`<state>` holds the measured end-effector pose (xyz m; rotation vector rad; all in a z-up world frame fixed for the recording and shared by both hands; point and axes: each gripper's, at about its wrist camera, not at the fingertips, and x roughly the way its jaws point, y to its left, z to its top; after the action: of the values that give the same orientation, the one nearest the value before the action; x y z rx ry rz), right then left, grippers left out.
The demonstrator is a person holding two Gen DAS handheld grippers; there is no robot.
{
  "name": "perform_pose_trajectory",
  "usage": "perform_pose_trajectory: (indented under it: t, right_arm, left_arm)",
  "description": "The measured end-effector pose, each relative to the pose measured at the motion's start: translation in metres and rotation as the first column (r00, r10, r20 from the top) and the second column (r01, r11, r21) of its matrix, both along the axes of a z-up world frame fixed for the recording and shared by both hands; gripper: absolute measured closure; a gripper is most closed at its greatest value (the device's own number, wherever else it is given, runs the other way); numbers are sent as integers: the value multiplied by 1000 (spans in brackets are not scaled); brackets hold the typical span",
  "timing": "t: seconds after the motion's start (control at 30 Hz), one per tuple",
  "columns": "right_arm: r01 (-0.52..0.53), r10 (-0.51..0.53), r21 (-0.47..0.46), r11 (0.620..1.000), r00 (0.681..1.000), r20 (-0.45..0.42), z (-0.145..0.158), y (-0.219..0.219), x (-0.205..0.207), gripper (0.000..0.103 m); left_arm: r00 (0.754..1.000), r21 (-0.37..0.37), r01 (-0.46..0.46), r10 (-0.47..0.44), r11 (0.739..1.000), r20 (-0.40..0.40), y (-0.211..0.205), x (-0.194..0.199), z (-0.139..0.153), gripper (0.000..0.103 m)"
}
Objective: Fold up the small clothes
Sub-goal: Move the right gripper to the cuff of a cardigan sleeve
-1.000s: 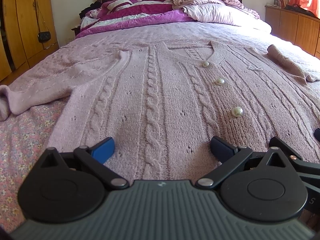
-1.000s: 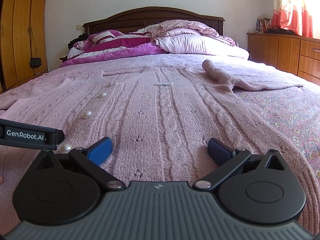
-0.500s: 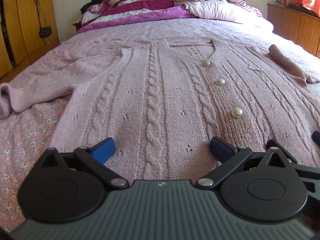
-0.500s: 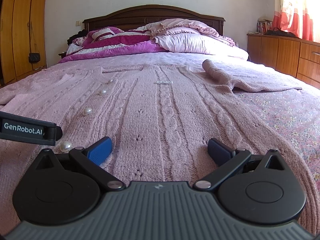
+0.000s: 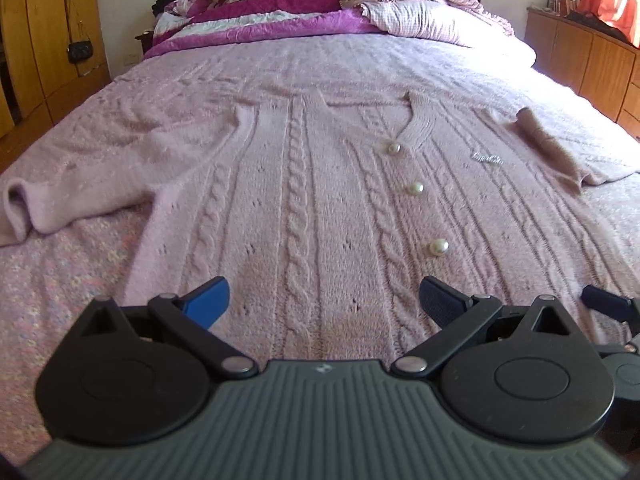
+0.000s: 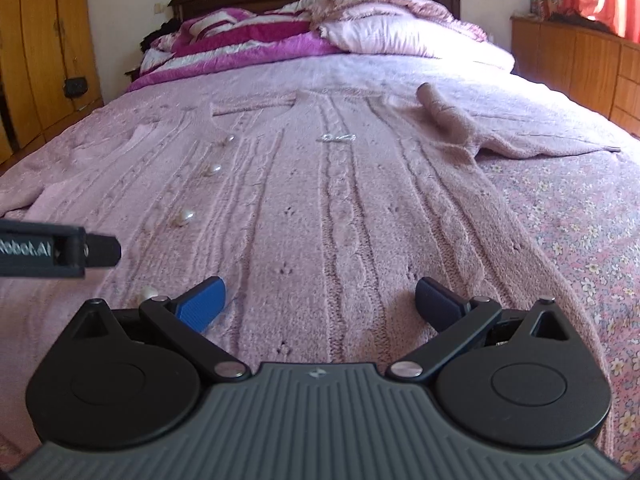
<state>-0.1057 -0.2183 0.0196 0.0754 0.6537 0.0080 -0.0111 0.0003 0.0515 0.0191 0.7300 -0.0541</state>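
A pink cable-knit cardigan [image 5: 304,208] with pearl buttons [image 5: 438,247] lies flat, front up, on the bed. Its left sleeve [image 5: 92,184] stretches out to the left; the right sleeve [image 6: 472,128] is bunched and folded outward on the right. My left gripper [image 5: 324,304] hovers open over the hem, left of the button row. My right gripper [image 6: 320,300] is open over the hem's right half, nothing between its fingers. Part of the left gripper [image 6: 60,250] shows at the left edge of the right wrist view.
The floral bedspread [image 6: 580,216] lies bare to the right of the cardigan and on the left [image 5: 60,280]. Purple bedding and pillows [image 5: 320,8] pile at the headboard. Wooden wardrobes [image 5: 44,40] stand left, a wooden cabinet [image 6: 580,64] right.
Both grippers have tilted downward and risen a little over the hem, so more of the cardigan shows. Both stay open. The cardigan has not moved.
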Motion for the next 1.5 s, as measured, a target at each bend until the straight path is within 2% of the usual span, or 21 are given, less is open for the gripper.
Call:
perform_pose_trajectory:
  t: [0.1, 0.3, 0.47, 0.63, 0.9, 1.17, 1.37, 1.5]
  right_arm:
    - [-39, 40, 28, 999, 999, -15, 7, -2, -2, 0]
    - [-73, 81, 177, 982, 996, -40, 22, -24, -1, 0]
    - [-44, 61, 303, 952, 997, -44, 38, -62, 7, 0]
    - [24, -4, 393, 919, 999, -52, 47, -113, 20, 0]
    - [155, -157, 396, 905, 987, -28, 50, -206, 54, 0]
    - [293, -312, 401, 868, 950, -20, 29, -290, 95, 0]
    - [342, -366, 442, 829, 930, -32, 3, -343, 126, 0]
    - [329, -356, 424, 844, 935, -17, -4, -355, 151, 0]
  left_arm:
    - [1000, -32, -2, 2, 999, -7, 4, 1, 9, 0]
    - [1000, -99, -9, 6, 995, -24, 5, 10, 20, 0]
    - [998, -128, -11, 3, 992, -68, -1, 22, 18, 0]
    - [997, -113, 2, -10, 994, -72, -9, 29, 14, 0]
    - [992, -74, 2, -12, 997, -128, -22, 41, -4, 0]
    - [983, -79, -32, 17, 996, -183, -31, 50, -15, 0]
    - [979, -52, -42, 30, 998, -204, -39, 56, -17, 0]
    - [975, -18, -30, 25, 999, -220, -45, 59, -25, 0]
